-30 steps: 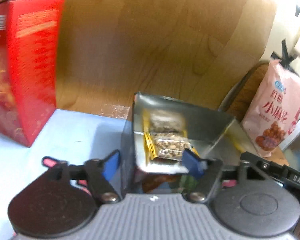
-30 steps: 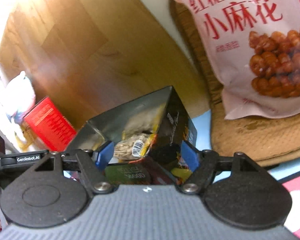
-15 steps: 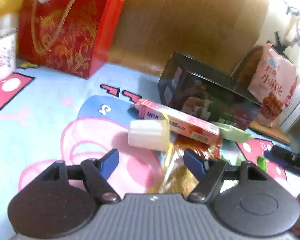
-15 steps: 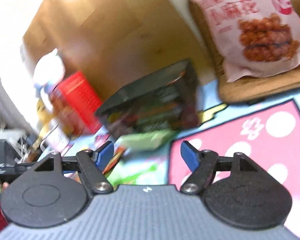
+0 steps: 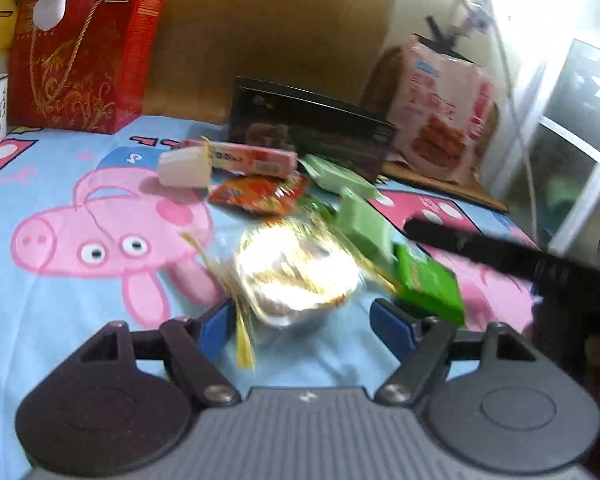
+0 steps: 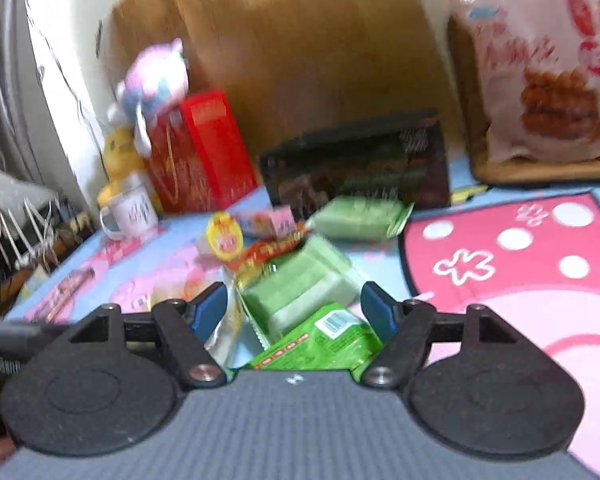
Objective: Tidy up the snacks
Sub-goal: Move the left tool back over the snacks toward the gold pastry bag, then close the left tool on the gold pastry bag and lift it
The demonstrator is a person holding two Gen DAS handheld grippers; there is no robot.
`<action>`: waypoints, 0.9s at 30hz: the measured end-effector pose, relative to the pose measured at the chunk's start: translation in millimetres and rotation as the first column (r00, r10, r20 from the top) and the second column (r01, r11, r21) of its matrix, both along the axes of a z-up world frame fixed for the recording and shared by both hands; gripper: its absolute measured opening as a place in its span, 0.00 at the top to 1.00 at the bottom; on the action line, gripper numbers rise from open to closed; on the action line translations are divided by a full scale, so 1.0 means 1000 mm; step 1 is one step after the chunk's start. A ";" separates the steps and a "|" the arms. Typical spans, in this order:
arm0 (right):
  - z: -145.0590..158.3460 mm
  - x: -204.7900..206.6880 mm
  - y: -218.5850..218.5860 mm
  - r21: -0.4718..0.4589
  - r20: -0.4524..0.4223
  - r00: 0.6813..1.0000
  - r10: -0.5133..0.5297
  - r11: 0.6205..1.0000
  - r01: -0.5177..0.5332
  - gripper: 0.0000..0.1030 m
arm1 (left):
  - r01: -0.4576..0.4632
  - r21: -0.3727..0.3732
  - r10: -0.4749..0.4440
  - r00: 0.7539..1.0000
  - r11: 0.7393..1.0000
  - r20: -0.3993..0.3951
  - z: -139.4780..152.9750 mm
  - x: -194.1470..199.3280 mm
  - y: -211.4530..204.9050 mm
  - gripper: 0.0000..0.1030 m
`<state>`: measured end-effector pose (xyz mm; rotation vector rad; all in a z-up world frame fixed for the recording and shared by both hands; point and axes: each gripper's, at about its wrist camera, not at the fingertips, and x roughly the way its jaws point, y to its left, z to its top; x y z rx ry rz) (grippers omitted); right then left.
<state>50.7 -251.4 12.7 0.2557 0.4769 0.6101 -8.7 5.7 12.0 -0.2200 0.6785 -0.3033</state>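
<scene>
Left wrist view: my left jaws have just been opening, wide and empty, over the gold-wrapped snack. Snacks lie heaped before the dark box on the cartoon mat, unsorted. A second ago I faced into that box.

Right wrist view: my right jaws gape empty around green packets; earlier they flanked the box.

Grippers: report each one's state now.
Left gripper: open, holding nothing, jaws just opening.
Right gripper: open, holding nothing.
</scene>
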 end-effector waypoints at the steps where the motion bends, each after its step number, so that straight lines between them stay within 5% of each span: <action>1: 0.001 -0.007 -0.003 0.023 0.017 1.000 0.000 1.000 0.000 0.25 | 0.003 -0.012 -0.003 1.000 1.000 0.001 0.000 -0.005 0.004 0.22; 5: 0.001 -0.029 -0.001 0.025 0.048 0.996 0.073 0.997 -0.074 0.24 | -0.070 -0.053 0.071 0.997 0.996 0.013 0.000 -0.017 0.026 0.15; 11: 0.000 -0.035 0.038 -0.189 0.082 0.966 0.245 0.955 -0.227 0.20 | -0.159 -0.103 0.163 0.986 0.982 0.028 0.007 -0.006 0.050 0.12; 18: -0.012 -0.008 0.081 -0.416 0.055 0.948 0.314 0.870 -0.264 0.12 | -0.137 -0.143 0.139 0.990 0.980 0.000 -0.005 0.008 0.044 0.18; 20: -0.016 -0.004 0.088 -0.429 0.031 0.934 0.355 0.849 -0.308 0.15 | -0.131 -0.163 0.133 0.991 0.978 0.002 -0.006 0.010 0.046 0.25; 21: -0.018 -0.007 0.090 -0.437 0.026 0.920 0.392 0.832 -0.342 0.24 | -0.134 -0.170 0.136 0.991 0.976 -0.001 -0.007 0.011 0.047 0.29; 24: -0.018 -0.017 0.087 -0.359 0.014 0.862 0.506 0.808 -0.468 0.26 | -0.117 -0.186 0.120 0.993 0.975 0.000 -0.008 0.010 0.048 0.36; 27: -0.016 -0.019 0.080 -0.307 0.020 0.878 0.479 0.838 -0.450 0.26 | -0.117 -0.199 0.119 0.993 0.973 -0.001 -0.009 0.010 0.049 0.36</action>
